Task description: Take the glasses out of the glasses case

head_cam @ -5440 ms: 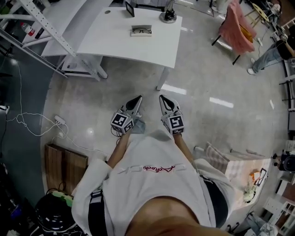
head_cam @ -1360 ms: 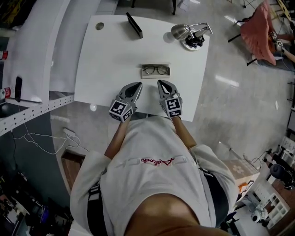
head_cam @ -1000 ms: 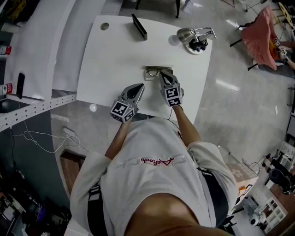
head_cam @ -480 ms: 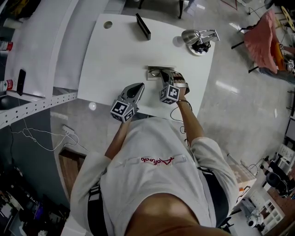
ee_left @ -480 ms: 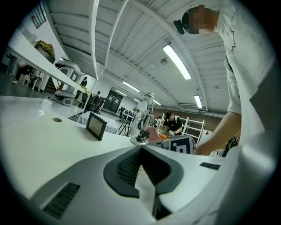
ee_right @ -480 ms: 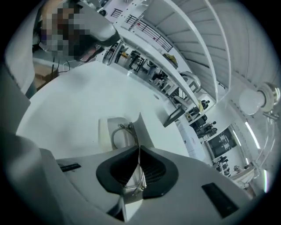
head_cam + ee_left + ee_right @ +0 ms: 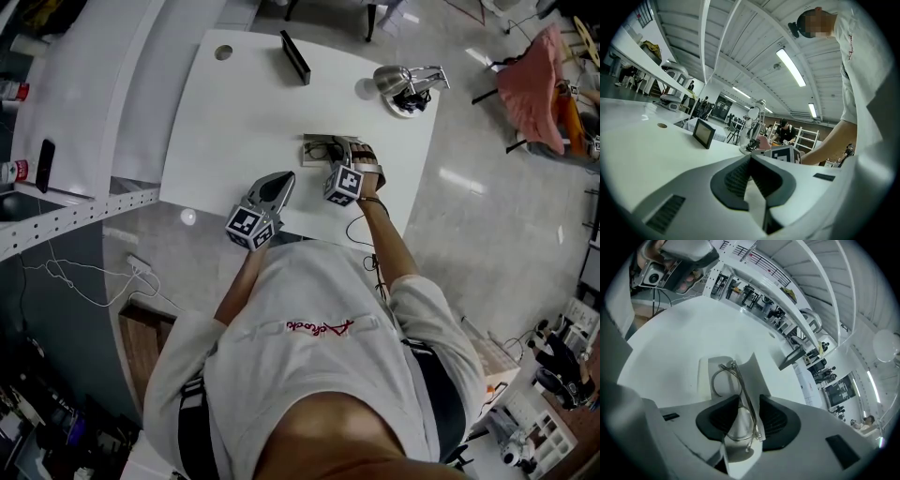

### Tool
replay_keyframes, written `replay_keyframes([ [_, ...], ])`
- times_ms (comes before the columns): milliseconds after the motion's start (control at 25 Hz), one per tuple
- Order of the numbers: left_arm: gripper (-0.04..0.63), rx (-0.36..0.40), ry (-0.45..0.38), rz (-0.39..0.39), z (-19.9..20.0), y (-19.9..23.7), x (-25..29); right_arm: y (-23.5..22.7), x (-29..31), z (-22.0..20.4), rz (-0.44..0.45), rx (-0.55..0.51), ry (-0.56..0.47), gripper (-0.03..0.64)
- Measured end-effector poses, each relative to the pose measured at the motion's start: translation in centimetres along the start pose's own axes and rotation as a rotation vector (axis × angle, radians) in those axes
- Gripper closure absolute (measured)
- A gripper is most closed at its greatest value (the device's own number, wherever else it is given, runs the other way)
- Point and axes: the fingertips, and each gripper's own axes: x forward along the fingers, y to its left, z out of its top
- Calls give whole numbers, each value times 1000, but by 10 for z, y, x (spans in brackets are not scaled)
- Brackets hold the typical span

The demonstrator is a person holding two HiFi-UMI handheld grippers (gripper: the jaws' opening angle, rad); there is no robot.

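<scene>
The thin wire-rimmed metal glasses [image 7: 743, 397] lie in the shallow pale open glasses case [image 7: 704, 376] on the white desk [image 7: 244, 112]. They look light, springy and fragile. The right tongs [image 7: 747, 413] have just been opening and straddle the frame without pinching it. The rim near the bridge looks the safest hold, not the lenses. The left tongs [image 7: 751, 158] are closed and empty.

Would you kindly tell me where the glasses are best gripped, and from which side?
Grip the glasses by the thin frame at the near lens, coming from above: they lie flat in the open case, whose walls block a sideways approach. The right hand-held gripper, whose jaws have just been opening, straddles that frame without pressing on it.
</scene>
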Motion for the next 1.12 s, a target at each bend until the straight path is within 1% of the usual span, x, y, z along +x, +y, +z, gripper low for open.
replay_keyframes([
  [200,572,-4,-2,3,1,2,0,1,4,3,59,-31,14,491],
  [360,574,-4,-2,4,0,4,0,11,8,3,121,-131,14,511],
  [440,574,-4,-3,1,0,4,1,13,9,2,130,-184,23,529],
  [480,572,-3,-5,1,1,3,1,12,8,1,126,-212,32,583],
  [520,574,-2,-7,1,2,3,1,11,7,1,123,-230,36,588],
  [640,572,-1,-11,5,5,4,-1,9,7,1,120,-232,32,588],
  [760,574,-9,-9,2,6,4,-2,6,5,2,100,-225,27,589],
  [880,572,3,-10,6,5,6,-4,1,0,4,62,-216,16,589],
  [1120,574,24,-23,-22,10,0,-3,-14,-21,22,-27,-172,-42,589],
])
